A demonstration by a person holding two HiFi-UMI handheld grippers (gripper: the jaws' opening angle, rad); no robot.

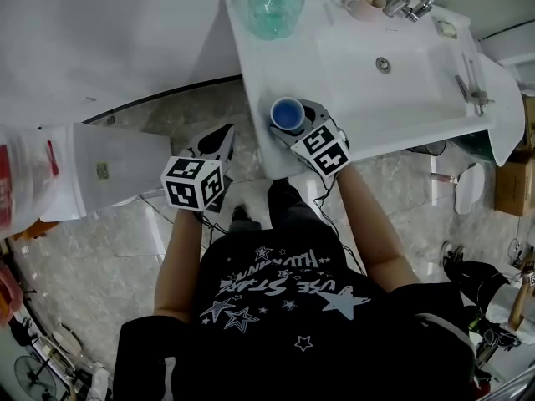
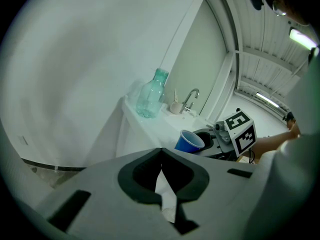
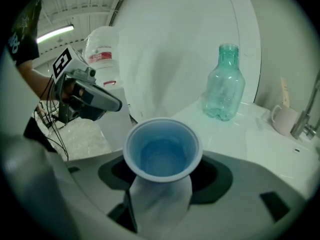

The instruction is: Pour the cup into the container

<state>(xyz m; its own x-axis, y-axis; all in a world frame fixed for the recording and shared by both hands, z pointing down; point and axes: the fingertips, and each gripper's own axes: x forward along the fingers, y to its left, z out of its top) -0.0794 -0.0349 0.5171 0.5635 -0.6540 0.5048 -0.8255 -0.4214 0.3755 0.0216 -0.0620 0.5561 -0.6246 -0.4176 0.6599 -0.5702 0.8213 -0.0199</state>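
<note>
A blue cup (image 1: 287, 114) with a white outside stands upright on the near left corner of the white sink counter (image 1: 251, 65). My right gripper (image 1: 292, 124) is shut on the cup (image 3: 162, 149), whose body fills the space between the jaws; I cannot tell if it holds liquid. A clear green bottle (image 1: 274, 7) stands open-topped at the counter's far left corner, also seen as the bottle (image 3: 225, 84) beyond the cup. My left gripper (image 1: 219, 143) hangs off the counter to the left, over the floor, its jaws shut (image 2: 162, 176) on nothing. From there the cup (image 2: 189, 142) shows ahead.
The sink basin (image 1: 393, 73) lies right of the cup, with a faucet (image 1: 411, 2) and a pink holder (image 1: 364, 7) at the back. A white box (image 1: 117, 161) and a plastic bag (image 1: 25, 182) sit at left. Marble floor lies below.
</note>
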